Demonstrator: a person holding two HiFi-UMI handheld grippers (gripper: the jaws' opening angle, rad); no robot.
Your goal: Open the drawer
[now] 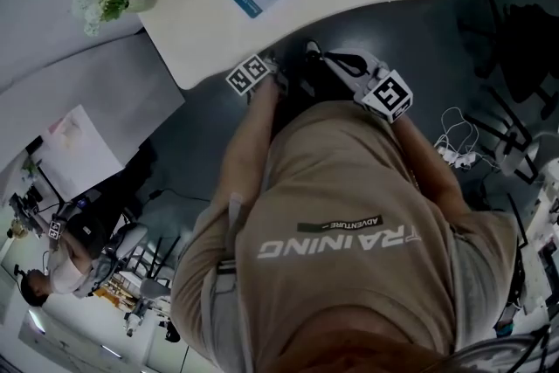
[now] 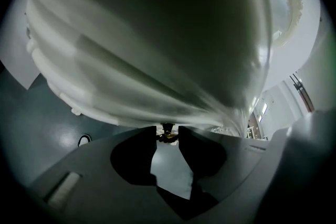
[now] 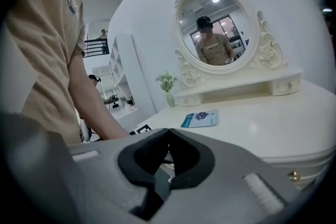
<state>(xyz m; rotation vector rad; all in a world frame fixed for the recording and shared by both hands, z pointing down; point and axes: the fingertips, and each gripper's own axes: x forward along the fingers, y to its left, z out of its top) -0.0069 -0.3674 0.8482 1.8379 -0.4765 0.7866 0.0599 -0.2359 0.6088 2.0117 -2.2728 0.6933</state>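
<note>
1. Left gripper view: the black jaws of the left gripper (image 2: 168, 140) stand apart, with the small brass drawer knob (image 2: 167, 135) between their tips, unpressed.
2. Above the knob curves the moulded front of the white dressing table (image 2: 157, 60), blurred.
3. The right gripper (image 3: 167, 134) has its jaws closed together on nothing and faces the glossy tabletop, where a blue card (image 3: 199, 119) lies before an oval, scroll-carved mirror (image 3: 212, 23).

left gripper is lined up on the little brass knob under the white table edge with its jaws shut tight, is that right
Not quite. The jaws of the left gripper stand apart, not shut tight. The left gripper view shows a clear gap between them, with the brass knob at their tips. The rest holds: the knob sits just under the edge of the white table.
</note>
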